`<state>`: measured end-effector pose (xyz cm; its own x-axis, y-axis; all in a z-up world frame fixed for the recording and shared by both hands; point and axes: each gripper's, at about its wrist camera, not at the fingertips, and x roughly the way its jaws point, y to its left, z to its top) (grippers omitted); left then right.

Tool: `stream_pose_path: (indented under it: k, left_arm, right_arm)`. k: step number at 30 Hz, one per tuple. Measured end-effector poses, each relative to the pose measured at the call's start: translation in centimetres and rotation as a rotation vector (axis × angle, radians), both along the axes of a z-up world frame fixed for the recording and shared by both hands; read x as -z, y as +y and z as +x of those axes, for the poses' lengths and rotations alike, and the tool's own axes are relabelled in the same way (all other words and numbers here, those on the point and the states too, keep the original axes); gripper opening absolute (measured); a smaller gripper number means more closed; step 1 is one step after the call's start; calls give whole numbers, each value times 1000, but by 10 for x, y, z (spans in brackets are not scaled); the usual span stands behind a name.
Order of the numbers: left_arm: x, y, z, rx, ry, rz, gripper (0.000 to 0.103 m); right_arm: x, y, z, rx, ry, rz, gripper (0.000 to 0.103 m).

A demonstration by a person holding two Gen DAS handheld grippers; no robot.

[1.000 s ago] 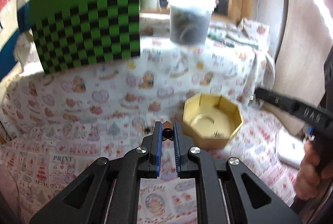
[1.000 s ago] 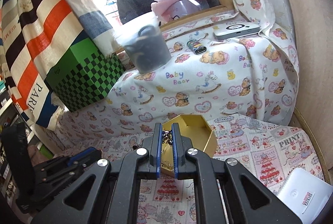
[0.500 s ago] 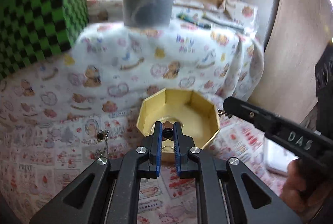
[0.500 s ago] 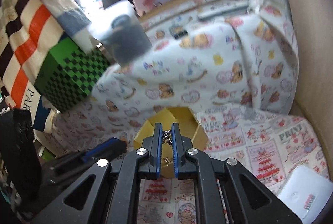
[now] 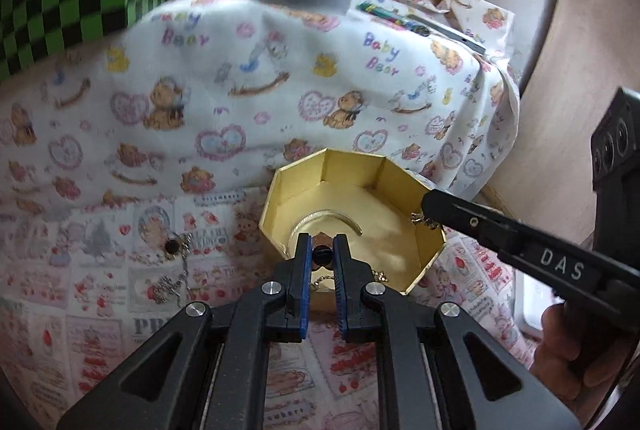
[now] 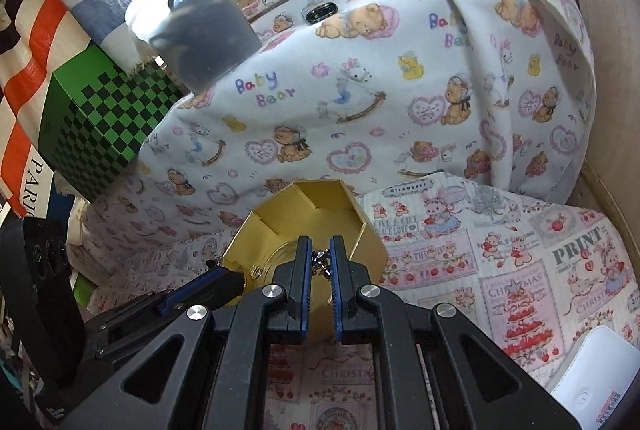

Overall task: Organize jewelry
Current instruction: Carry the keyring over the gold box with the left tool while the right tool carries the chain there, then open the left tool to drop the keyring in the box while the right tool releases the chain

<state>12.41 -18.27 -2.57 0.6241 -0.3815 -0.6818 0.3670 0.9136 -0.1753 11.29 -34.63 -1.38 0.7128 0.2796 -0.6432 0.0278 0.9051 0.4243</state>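
Printed cloth w/ gold box; L jaws pinch dark bead, R jaws pinch chain.

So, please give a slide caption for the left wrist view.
Left gripper holds a dark-beaded piece over the gold octagonal box.

Each wrist camera looks forward and downward along its own tongs, close above the gold box, which both views share.
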Motion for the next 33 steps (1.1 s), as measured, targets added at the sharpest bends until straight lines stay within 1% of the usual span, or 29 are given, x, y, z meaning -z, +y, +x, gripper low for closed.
stream_pose_path:
  k: [2,7,13,16,24,30,33]
  left_arm:
    - [0,0,-2,10,-9,1,10]
    - [3,0,-2,16,-2,8,10]
    - [0,0,-11,18,-32,28,10]
    - [-4,3,-14,2,-52,37,10]
    - [-26,18,-24,-38,-131,50,10]
    - [-45,38,-38,-75,-202,71,11]
    - [-53,48,-49,-91,-238,94,11]
  right_arm:
    - [0,0,0,5,-3,-7,9]
    - [-2,0,-3,10,-11,-27,9]
    - [-4,2,-5,-5,-32,-50,9]
    - [-4,3,-5,-4,-34,-54,9]
    - [-7,5,-5,-12,-49,-64,9]
    - [-19,10,-13,-21,-81,-71,10]
    - [-25,16,-20,-31,-104,-84,10]
